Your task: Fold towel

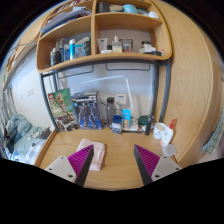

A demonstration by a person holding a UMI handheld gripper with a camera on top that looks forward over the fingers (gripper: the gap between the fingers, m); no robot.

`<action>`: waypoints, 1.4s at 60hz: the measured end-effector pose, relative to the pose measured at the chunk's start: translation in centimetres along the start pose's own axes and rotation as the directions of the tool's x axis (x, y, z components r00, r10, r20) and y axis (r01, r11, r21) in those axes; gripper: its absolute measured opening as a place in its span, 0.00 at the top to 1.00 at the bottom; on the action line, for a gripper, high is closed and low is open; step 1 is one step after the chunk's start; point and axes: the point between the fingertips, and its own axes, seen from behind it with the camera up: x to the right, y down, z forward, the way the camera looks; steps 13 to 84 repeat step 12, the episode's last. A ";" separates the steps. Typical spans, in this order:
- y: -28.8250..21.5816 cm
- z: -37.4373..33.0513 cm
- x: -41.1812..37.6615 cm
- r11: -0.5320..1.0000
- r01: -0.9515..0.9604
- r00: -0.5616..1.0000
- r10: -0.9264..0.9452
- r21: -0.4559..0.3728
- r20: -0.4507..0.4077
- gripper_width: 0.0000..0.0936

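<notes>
The gripper (117,163) hangs above the wooden desk (120,150), its magenta-padded fingers (82,158) spread apart and holding nothing. The towel (97,152), a small pale pink cloth, lies bunched on the desk near its left edge, just ahead of the left finger and partly hidden by it. It looks soft, light and limp, likely to sag and slide on the smooth wood; a corner or hem seems the best hold. Beyond, rigid boxes and bottles crowd the shelves (105,60).
</notes>
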 end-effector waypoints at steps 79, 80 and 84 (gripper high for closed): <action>1.0 -0.7 1.8 1.000 -0.017 1.000 0.017 0.002 -0.026 0.13; 1.0 -0.7 1.8 1.000 -0.017 1.000 0.017 0.002 -0.026 0.13; 1.0 -0.7 1.8 1.000 -0.017 1.000 0.017 0.002 -0.026 0.13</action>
